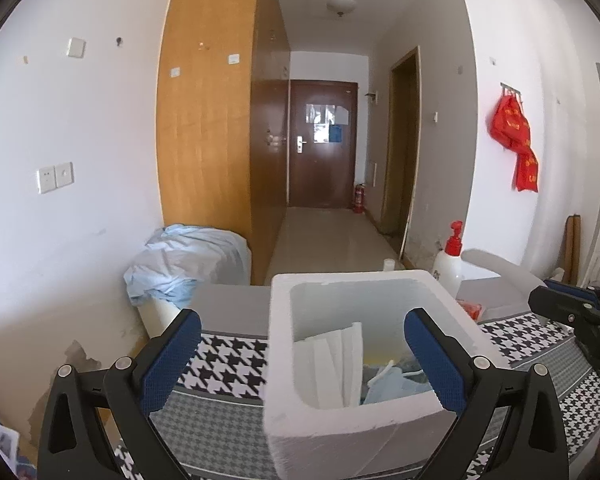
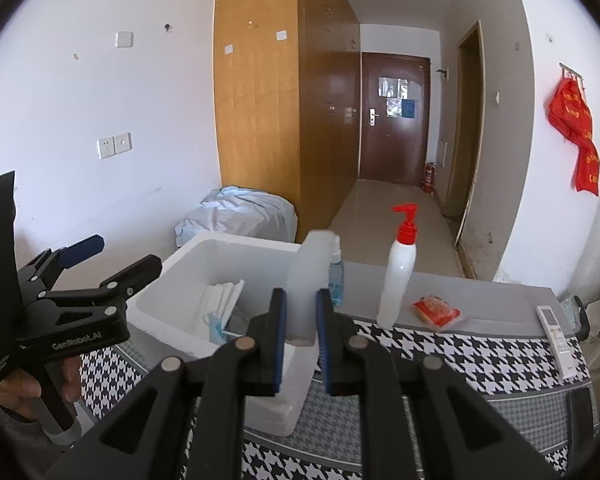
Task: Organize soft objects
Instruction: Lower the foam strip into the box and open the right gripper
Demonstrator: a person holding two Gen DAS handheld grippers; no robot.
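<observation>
The white foam box [image 1: 356, 432] stands between the spread fingers of the left gripper [image 1: 302, 364], its open top half filled by folded tissues [image 1: 332, 360] and a blue mask [image 1: 392, 392]. The right gripper [image 2: 300, 336] is closed on a pale translucent bottle [image 2: 306, 280] just beside the box's right wall. Farther right, the pump bottle [image 2: 398, 276], red packet [image 2: 436, 312] and remote [image 2: 556, 336] stand apart on the checked cloth [image 2: 460, 352], with bare cloth between them
</observation>
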